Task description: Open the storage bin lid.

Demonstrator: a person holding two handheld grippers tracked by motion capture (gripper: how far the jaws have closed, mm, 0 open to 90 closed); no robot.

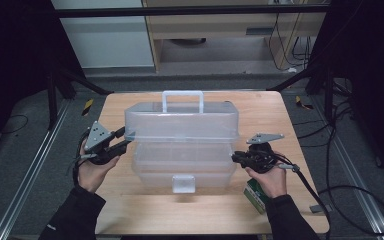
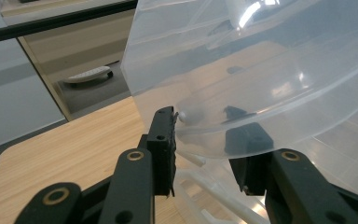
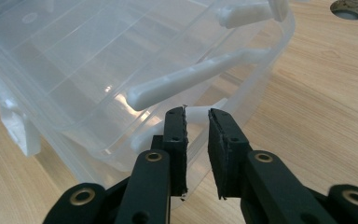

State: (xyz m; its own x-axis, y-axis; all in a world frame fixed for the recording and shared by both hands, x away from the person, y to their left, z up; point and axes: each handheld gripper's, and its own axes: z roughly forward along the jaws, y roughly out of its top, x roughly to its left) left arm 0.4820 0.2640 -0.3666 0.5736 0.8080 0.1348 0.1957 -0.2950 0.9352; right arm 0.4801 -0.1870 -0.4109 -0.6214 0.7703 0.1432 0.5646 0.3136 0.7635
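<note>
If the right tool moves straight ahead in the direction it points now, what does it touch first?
Most likely the white link arm at the end of the clear plastic box: the right tool has its jaws on either side of that arm. Depth is hard to judge here.

box (image 1: 182, 127): clear, frosted plastic, white handle and white front latch | left tongs (image 1: 121, 138): black, brass-coloured rivets, grey plate on top | right tongs (image 1: 236, 158): black, grey plate | table (image 1: 260, 107): light wood grain | carton (image 1: 254, 194): green and white | sleeves (image 1: 75, 217): black | floor (image 1: 25, 150): dark grey
</note>
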